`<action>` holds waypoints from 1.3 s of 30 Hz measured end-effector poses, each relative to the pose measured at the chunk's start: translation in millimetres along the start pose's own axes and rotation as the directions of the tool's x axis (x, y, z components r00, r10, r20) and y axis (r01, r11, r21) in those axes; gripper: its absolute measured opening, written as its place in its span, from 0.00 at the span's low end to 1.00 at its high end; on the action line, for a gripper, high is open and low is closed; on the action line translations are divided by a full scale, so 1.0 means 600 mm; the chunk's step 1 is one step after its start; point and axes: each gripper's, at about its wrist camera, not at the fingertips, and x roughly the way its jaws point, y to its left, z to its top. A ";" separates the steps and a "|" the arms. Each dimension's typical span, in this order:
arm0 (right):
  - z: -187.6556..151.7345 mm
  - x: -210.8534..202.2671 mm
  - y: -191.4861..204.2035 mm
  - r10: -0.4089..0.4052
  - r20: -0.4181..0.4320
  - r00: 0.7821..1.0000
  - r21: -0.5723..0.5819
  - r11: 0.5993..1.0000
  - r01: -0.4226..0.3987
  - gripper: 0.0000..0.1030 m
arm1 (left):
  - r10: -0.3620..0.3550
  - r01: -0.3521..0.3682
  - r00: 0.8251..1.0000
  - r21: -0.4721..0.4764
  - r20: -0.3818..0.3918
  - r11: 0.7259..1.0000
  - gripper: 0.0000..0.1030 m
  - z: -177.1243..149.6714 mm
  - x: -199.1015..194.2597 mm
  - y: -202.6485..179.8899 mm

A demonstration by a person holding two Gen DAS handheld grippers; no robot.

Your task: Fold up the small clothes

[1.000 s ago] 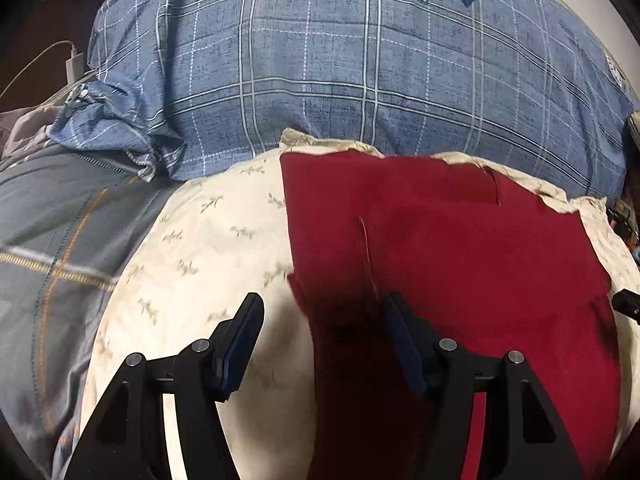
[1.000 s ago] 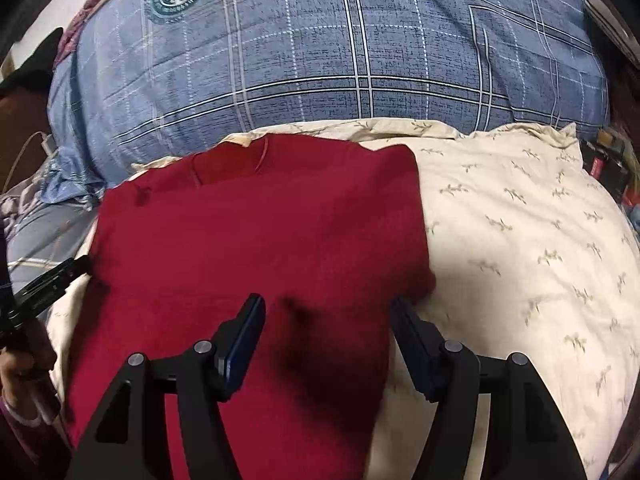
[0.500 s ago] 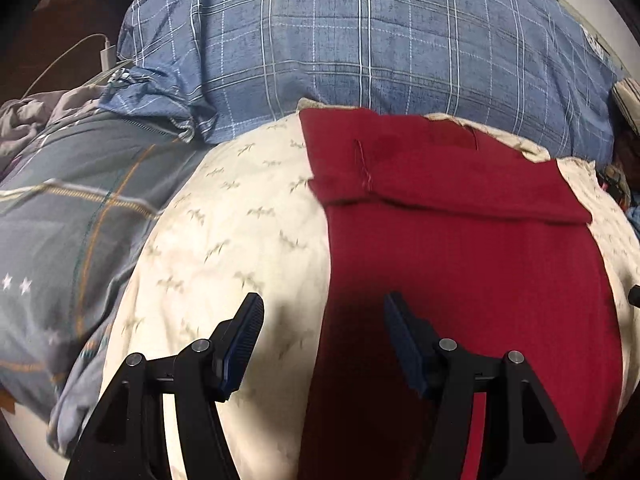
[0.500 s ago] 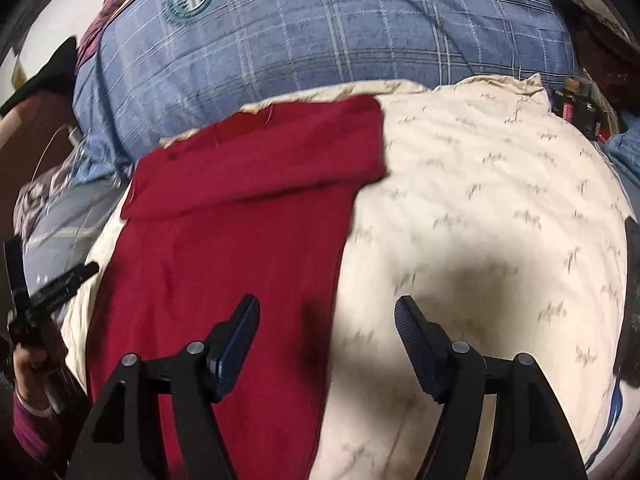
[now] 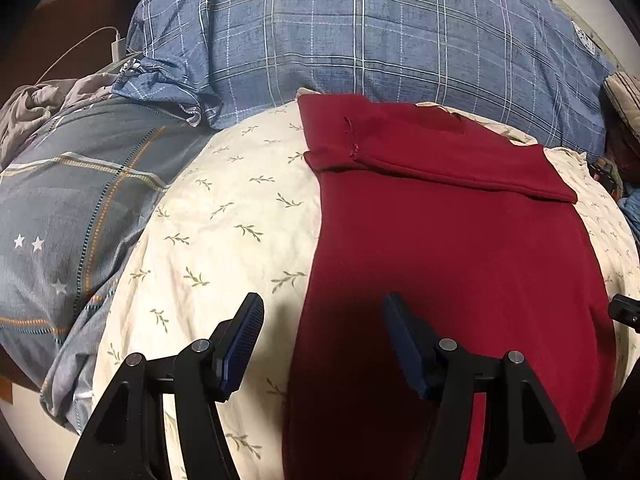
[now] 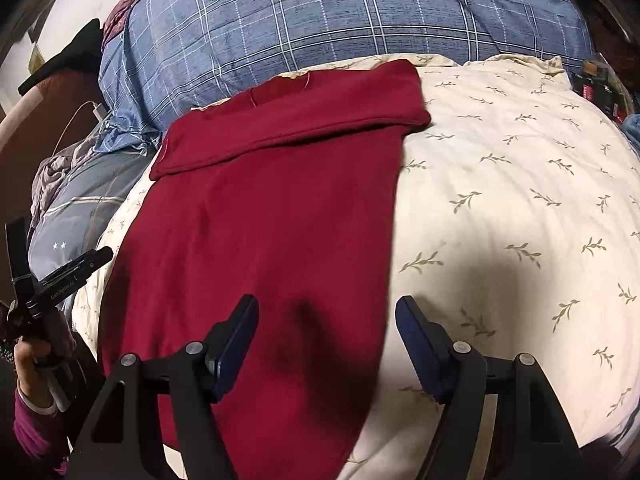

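So the red garment (image 5: 452, 264) is laid out lengthwise on the cream leaf-print pillow (image 5: 224, 232), with its far end already turned back over itself into a band just below the blue plaid pillow (image 5: 360, 52). Nothing is gripped right now. The left gripper (image 5: 322, 340) is held above the garment's left edge with its jaws apart and nothing between them. The right gripper (image 6: 326, 338) is parked over the right edge, its jaws just widened and also empty.

What could go wrong, by the looks of it:

- The pillow is soft and domed, so if a pinch is made too deep, the pillowcase could be caught along with the red fabric and dragged into the fold.
- The near end seems to hang over the pillow's front, so only one layer or a skewed corner might be picked up, and the next fold would come out crooked.
- If the two sides are lifted unevenly, the folded band at the far end could be pulled open or slid off-centre.
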 end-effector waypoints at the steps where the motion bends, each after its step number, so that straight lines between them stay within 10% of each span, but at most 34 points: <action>1: -0.001 0.001 0.002 0.001 -0.003 1.000 -0.004 1.000 -0.001 0.71 | -0.001 0.001 1.000 0.001 -0.002 1.000 0.61 -0.001 0.000 0.000; 31: -0.120 -0.028 -0.015 0.135 -0.147 0.980 -0.003 0.991 -0.137 0.75 | -0.124 0.119 0.988 -0.056 -0.089 0.991 0.65 -0.060 -0.048 0.038; 39: -0.124 -0.058 0.016 0.158 -0.113 0.981 -0.108 0.979 -0.170 0.59 | -0.131 0.116 0.982 -0.107 -0.140 0.987 0.65 -0.078 -0.042 0.057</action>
